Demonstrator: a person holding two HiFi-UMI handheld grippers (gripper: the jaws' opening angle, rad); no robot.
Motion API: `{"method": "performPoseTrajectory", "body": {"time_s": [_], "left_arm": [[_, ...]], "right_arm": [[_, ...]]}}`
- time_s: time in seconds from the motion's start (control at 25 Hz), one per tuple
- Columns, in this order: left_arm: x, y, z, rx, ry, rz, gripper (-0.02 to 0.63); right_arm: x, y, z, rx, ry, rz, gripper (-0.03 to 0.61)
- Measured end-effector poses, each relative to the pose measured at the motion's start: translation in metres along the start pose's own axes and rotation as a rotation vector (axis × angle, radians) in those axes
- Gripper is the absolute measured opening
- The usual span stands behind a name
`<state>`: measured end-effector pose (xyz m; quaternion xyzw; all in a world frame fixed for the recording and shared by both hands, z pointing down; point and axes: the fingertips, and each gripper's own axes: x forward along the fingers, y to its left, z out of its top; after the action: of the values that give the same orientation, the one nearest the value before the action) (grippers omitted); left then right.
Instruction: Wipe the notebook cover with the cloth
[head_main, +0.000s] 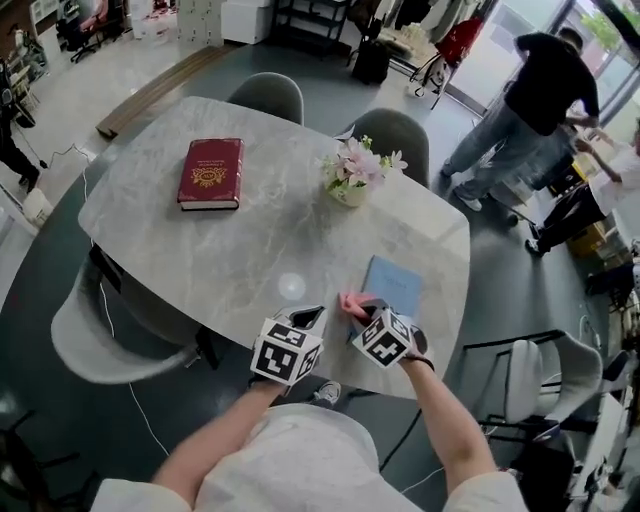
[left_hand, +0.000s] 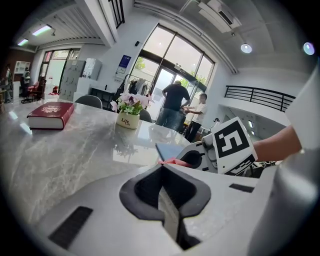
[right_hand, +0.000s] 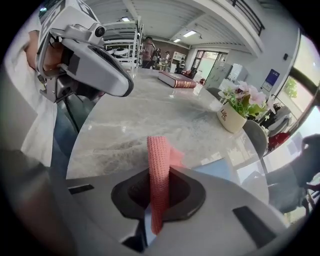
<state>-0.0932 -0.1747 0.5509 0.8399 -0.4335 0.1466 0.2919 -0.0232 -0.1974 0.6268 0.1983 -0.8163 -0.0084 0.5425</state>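
Right gripper (right_hand: 159, 172) fingers pinch cloth (right_hand: 159, 160) beside notebook (head_main: 392, 285); left gripper (left_hand: 162, 172) fingers pressed together.

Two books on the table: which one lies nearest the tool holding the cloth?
The thin blue notebook at the table's near edge, beside the right tool gripping the pink cloth. The thick red book lies far across the table.

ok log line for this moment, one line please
left gripper: shut, empty | right gripper: shut on cloth | notebook: flat on table, beside cloth
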Motion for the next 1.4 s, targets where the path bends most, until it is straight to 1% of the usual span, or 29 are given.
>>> {"method": "performPoseTrajectory", "body": {"time_s": [0.36, 0.76, 1.08, 1.24, 1.4], "left_arm": [[-0.005, -0.006, -0.011, 0.03, 0.029, -0.06, 0.006], [-0.015, -0.02, -0.022, 0.05, 0.042, -0.14, 0.006], [-0.015, -0.038, -0.033, 0.012, 0.047, -0.205, 0.006], [-0.013, -0.05, -0.032, 0.02, 0.037, -0.225, 0.006], [-0.011, -0.056, -0.021, 0.011, 0.011, -0.214, 0.006]], "right_arm": [[-0.006, 0.019, -0.002, 0.046, 0.009, -0.026, 0.015], [-0.013, 0.045, -0.003, 0.106, 0.033, -0.053, 0.015], [-0.021, 0.063, -0.006, 0.171, 0.041, -0.076, 0.015], [-0.027, 0.064, -0.007, 0.22, 0.016, -0.098, 0.015], [-0.04, 0.056, -0.006, 0.311, -0.053, -0.133, 0.015]]}}
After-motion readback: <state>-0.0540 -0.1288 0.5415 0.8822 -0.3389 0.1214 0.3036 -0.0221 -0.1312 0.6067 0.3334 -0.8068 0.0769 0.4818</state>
